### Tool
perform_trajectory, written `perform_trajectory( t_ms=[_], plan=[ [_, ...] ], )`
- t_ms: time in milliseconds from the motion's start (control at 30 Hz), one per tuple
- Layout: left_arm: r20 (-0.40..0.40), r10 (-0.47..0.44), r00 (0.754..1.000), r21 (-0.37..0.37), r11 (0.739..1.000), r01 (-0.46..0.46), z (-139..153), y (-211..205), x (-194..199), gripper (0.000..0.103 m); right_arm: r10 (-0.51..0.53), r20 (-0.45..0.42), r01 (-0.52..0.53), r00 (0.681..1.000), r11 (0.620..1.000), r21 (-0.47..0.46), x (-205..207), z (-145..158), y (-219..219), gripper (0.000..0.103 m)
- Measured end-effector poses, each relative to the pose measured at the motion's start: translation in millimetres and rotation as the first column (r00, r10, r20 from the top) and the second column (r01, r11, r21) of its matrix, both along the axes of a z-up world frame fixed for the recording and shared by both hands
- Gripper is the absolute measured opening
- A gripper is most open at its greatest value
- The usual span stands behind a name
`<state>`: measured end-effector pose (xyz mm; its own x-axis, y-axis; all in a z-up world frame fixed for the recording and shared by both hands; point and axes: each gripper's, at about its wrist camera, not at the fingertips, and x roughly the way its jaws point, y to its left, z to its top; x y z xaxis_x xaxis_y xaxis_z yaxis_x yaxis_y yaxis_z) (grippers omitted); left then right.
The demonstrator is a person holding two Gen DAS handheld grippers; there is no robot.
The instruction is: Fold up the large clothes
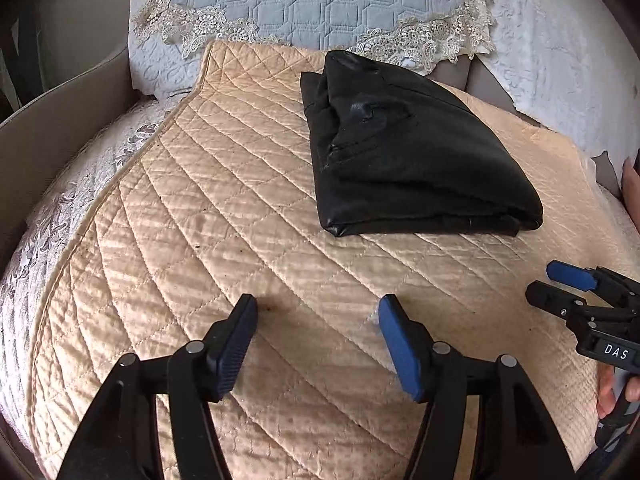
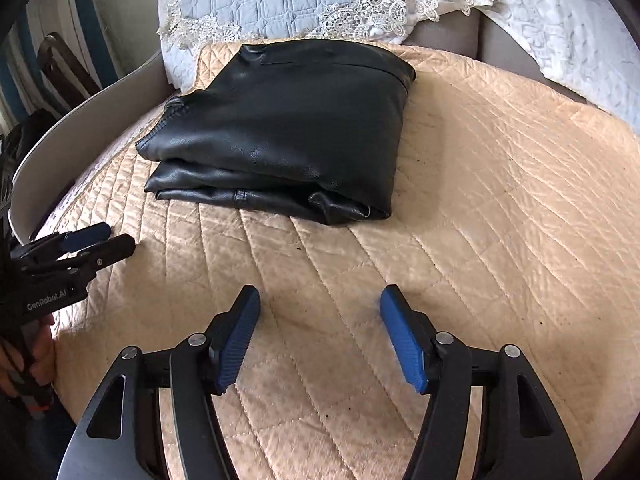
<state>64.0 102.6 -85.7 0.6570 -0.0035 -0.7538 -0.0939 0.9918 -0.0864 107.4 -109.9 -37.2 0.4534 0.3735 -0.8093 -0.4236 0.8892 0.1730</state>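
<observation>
Over the peach quilted cover [image 1: 168, 240], your left tongs [image 1: 318, 308] stand wide apart with nothing between the blue pads, only bare quilting showing in the gap; your right tongs [image 2: 320, 300] stand just as wide and are equally empty. Neither pair touches the garment. In the left wrist view the right tongs come in from the right edge, cut off by the frame, with only part of your hand [image 1: 616, 392] showing round the handle; in the right wrist view the left tongs appear at the left edge in shadow, and the hand behind them is dark and hard to make out. Ahead of both tongs, well apart from them, the black leather garment [image 2: 280, 128] lies folded into a thick bundle on the far part of the cover. You cannot tell what kind of garment it is, since the folds hide its shape; only stacked layers and a seam line show. Behind it a pale blue quilted throw with lace trim [image 1: 320, 0] hangs down, its top cut off. The fisheye rim darkens every corner.
</observation>
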Motion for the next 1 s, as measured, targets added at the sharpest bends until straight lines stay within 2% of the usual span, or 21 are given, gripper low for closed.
perform_trajectory(
  t_ms=[267,500,1000],
  plan=[
    [-0.003,-0.003,1.000,0.011,1.000,0.003,0.0,-1.1,1.9,0.070,-0.004,0.004,0.004,1.000,1.000,0.002,0.5,-1.4,-0.6,0.066],
    [-0.014,-0.014,1.000,0.011,1.000,0.014,-1.3,-2.2,5.1,0.076,-0.002,-0.001,0.002,1.000,1.000,0.007,2.0,-1.9,-0.4,0.068],
    [-0.016,-0.024,1.000,0.017,1.000,0.024,-3.2,-1.6,7.0,0.079,-0.002,0.002,0.002,1.000,1.000,0.002,1.8,-2.6,1.1,0.069]
  ],
)
